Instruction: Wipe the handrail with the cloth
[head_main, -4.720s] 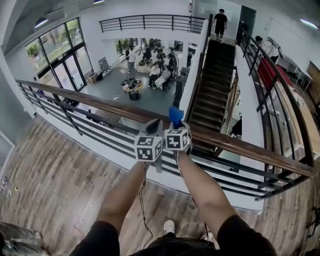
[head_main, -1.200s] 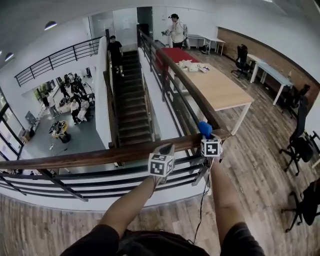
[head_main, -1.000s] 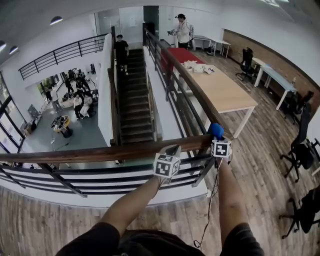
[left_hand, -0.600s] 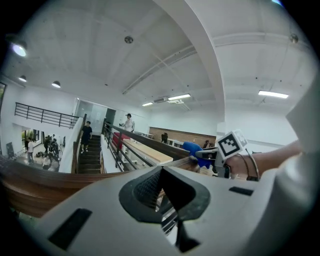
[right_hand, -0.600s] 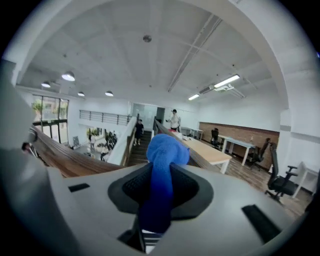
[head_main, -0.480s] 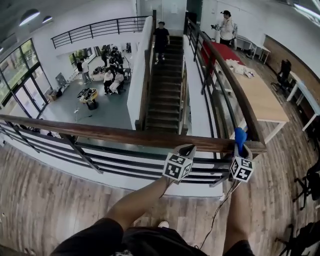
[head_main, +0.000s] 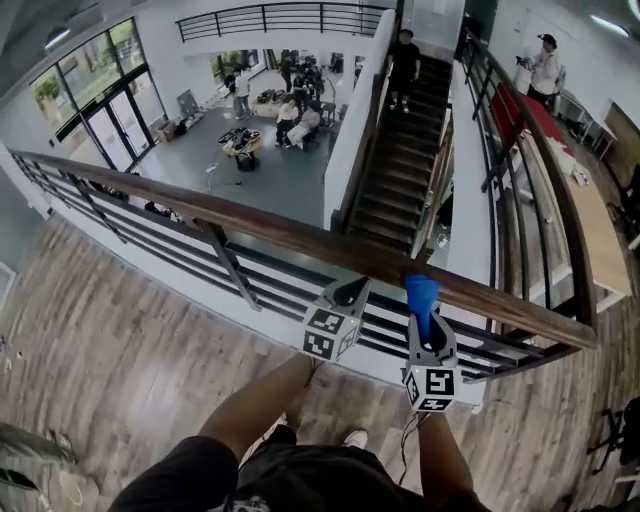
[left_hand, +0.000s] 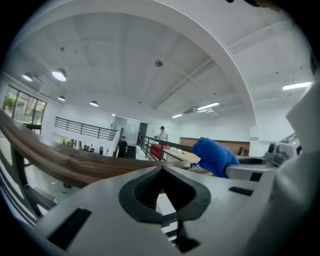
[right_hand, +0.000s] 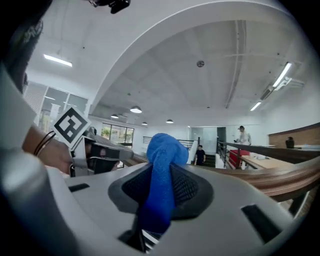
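The brown wooden handrail (head_main: 250, 228) runs from upper left to lower right on top of black metal bars. My right gripper (head_main: 424, 328) is shut on a blue cloth (head_main: 421, 293) that sticks up out of the jaws. The cloth's tip reaches the rail's near edge; I cannot tell if it touches. In the right gripper view the cloth (right_hand: 163, 165) fills the gap between the jaws, and the rail (right_hand: 287, 179) lies to the right. My left gripper (head_main: 350, 289) is shut on nothing, just left of the cloth, tip at the rail. From the left gripper (left_hand: 161, 171) the rail (left_hand: 47, 159) sweeps off left.
Beyond the rail is a drop to a lower hall with several people (head_main: 290, 115). A staircase (head_main: 400, 170) carries a person (head_main: 403, 62). A second railing (head_main: 545, 190) runs off at right, beside a long table (head_main: 600, 230). Wooden floor (head_main: 120, 340) lies under my feet.
The head view has swung left from the rail's right corner. Both grippers now sit further left along the long rail, the right one with the cloth drawn closer to me.
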